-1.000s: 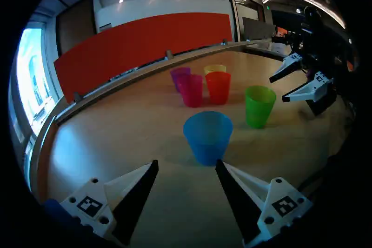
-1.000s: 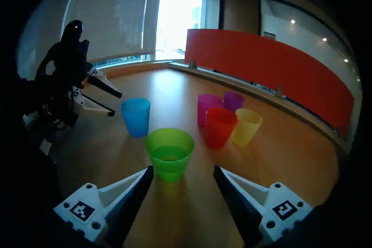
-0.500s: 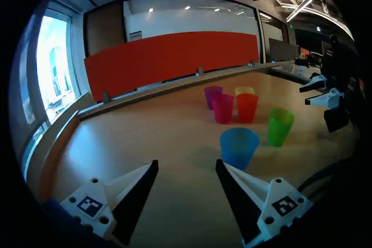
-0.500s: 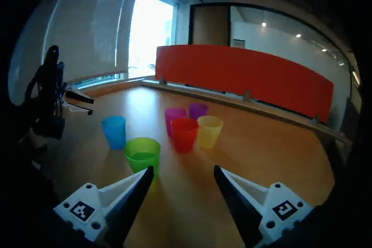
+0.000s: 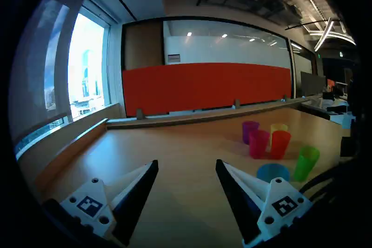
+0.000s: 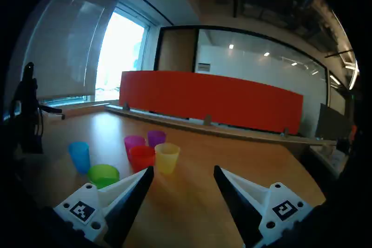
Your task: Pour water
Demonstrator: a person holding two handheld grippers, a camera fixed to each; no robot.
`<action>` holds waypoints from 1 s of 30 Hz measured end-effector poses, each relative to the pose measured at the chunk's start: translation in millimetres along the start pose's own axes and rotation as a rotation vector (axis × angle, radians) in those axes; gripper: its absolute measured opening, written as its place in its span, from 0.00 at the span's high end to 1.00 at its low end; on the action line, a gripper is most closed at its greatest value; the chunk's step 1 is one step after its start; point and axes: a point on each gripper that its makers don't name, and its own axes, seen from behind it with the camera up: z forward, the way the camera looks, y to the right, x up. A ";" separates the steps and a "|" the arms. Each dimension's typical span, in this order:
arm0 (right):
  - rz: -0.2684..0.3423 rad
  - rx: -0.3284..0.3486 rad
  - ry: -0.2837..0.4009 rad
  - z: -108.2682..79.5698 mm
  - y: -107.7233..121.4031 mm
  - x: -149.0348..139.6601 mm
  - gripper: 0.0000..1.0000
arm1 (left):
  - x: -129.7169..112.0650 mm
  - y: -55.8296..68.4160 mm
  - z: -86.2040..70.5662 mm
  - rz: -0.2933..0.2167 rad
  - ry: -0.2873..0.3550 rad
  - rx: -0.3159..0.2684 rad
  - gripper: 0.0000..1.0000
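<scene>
While both tools hang over the table (image 5: 186,141) with nothing in them, the pour looks not yet begun. Left gripper (image 5: 186,163): jaws spread wide, bare wood between them. Right gripper (image 6: 182,169): same story, released, gripping nothing.

And the cups? In the left gripper view the blue cup (image 5: 273,172) peeks out just past the right finger, with the green cup (image 5: 307,162) beside it. Behind them is a tight huddle: magenta cup (image 5: 258,143), orange-red cup (image 5: 280,144), purple cup (image 5: 249,129), yellow cup (image 5: 279,128).

Is there water in any of them? Possibly the green one, but it is too small and dim to call. So everything looks left to do: take a cup, lift it, tip it into another.

Plenty of open tabletop lies ahead of both grippers. Blue and green stand freer at the front, while the back four are packed close, so a reach in there could knock a neighbour. A raised rail (image 5: 195,117) under the red panel (image 5: 209,85) bounds the far edge.
</scene>
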 end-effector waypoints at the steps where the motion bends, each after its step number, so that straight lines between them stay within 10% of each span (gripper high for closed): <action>1: -0.001 -0.016 0.013 2.1 2.9 3.7 0.00 | 3.0 -2.4 1.0 -0.006 0.013 0.010 0.08; 15: 0.092 -0.181 0.151 14.0 46.5 39.3 0.00 | 41.6 -33.5 5.5 -0.029 0.211 0.168 0.08; 30: 0.140 -0.225 0.098 11.5 54.8 34.6 0.00 | 21.8 -38.9 16.2 0.011 0.212 0.237 0.09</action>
